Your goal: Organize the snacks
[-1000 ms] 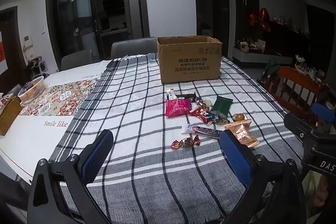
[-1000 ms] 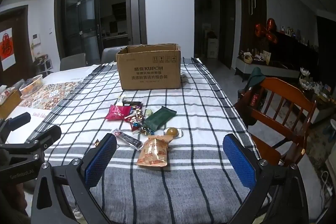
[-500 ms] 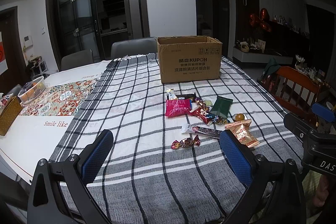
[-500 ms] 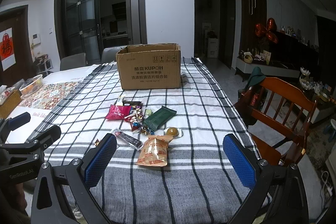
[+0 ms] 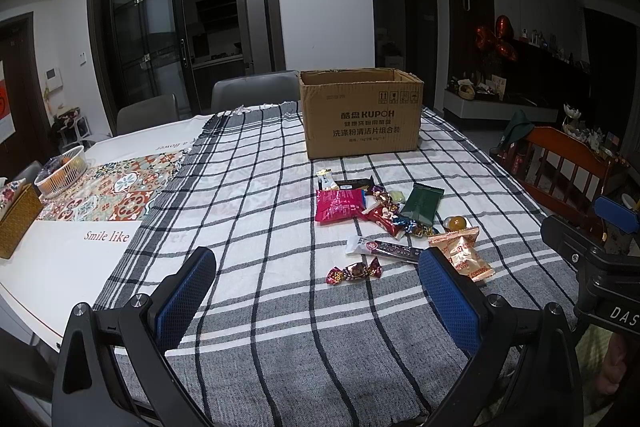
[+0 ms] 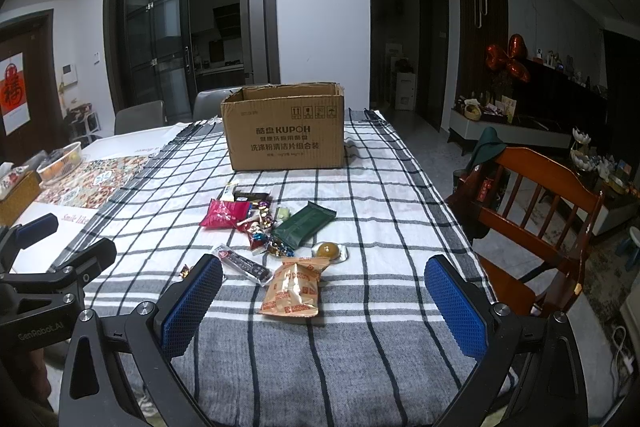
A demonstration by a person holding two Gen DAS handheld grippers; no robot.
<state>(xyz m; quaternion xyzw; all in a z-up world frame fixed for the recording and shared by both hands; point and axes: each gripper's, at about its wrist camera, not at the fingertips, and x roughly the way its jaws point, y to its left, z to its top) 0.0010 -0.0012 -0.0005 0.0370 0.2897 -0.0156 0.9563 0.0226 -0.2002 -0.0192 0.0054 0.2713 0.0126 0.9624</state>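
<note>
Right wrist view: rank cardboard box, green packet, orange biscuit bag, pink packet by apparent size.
1. cardboard box
2. orange biscuit bag, though nearest the camera
3. green packet
4. pink packet, close to the green one

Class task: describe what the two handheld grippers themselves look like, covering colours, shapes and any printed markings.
Both the left gripper and right gripper have black angular frames with silver screws and two fingers faced with blue mesh-textured pads. White lettering reads "GenRobot.AI" on the left one's body and "DAS" on the right's. No cables show.
</note>
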